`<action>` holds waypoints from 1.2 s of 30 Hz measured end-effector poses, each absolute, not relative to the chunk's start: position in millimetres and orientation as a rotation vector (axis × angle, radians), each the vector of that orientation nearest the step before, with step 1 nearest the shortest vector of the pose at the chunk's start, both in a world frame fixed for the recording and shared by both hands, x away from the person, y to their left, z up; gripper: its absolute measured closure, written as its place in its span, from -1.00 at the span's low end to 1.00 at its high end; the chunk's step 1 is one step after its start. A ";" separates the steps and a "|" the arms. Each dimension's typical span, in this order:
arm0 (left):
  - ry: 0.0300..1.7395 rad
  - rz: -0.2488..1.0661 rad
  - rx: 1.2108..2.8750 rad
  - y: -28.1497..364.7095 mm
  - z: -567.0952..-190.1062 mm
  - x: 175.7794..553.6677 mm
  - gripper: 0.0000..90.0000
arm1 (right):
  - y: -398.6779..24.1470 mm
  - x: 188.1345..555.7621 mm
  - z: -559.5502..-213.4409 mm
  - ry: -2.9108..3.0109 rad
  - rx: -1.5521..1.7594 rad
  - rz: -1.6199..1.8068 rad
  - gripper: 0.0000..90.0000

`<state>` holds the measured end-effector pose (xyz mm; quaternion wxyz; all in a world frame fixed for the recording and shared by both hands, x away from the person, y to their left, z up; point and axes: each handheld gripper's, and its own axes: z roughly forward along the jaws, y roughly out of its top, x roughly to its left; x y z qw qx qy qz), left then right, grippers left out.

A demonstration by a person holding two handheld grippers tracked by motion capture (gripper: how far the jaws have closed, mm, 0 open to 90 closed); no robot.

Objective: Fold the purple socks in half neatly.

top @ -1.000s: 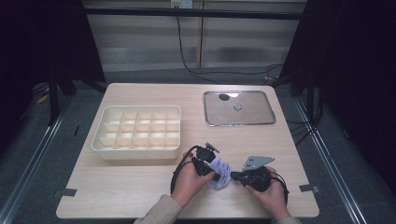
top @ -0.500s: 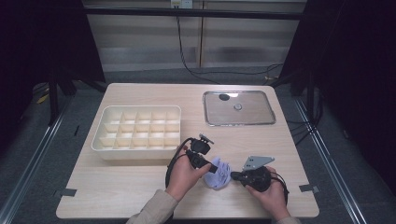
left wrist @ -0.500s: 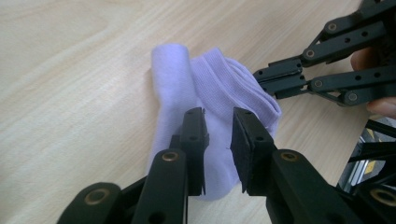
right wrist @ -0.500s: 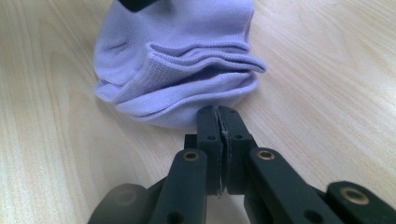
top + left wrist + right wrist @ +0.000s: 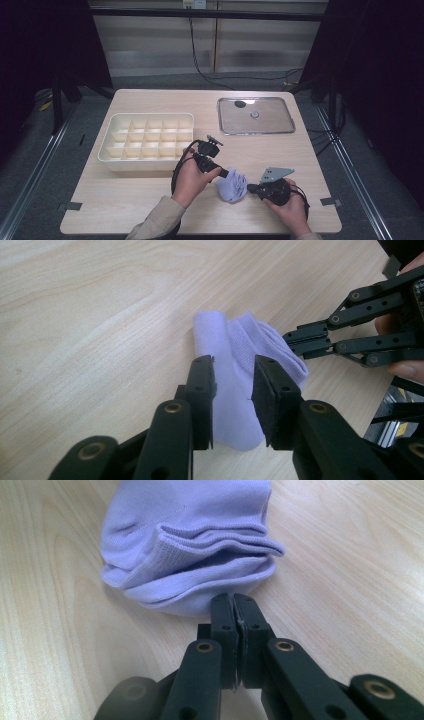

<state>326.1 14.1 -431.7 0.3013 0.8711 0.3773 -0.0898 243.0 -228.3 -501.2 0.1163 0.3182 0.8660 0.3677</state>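
A folded lavender cloth [image 5: 232, 186] [image 5: 235, 370] [image 5: 190, 545] lies on the wooden table near the front edge. My left gripper [image 5: 227, 175] [image 5: 234, 362] hovers just above its left part. Its jaws have just been opening and stand apart, with the cloth below them and the pads off it. My right gripper [image 5: 250, 188] [image 5: 234, 597] is shut. Its tips rest against the cloth's layered hem, as the left gripper view also shows for the right gripper [image 5: 287, 340]. I cannot tell whether a fold is pinched.
A cream compartment box [image 5: 107, 150] stands at the left middle of the table. A shallow metal tray [image 5: 222, 120] with two small items lies at the back right. Cables trail from both grippers.
My left gripper has lifted off the cloth and drawn back to the upper left, its jaws spreading. More of the cloth shows now. The right gripper has not moved.
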 end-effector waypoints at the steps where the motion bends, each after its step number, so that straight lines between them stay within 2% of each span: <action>1: 1.006 -0.243 2.303 14.3 -432.3 327.1 0.51 | -228.4 243.1 -501.3 2.537 0.933 1.079 0.96; 20: 1.051 -0.297 2.300 17.6 -453.9 334.8 0.41 | -229.3 242.4 -501.4 2.537 0.917 1.076 0.98; 36: 1.054 -0.312 2.322 18.0 -463.8 331.4 0.50 | -229.6 241.0 -501.7 2.532 0.916 1.080 0.98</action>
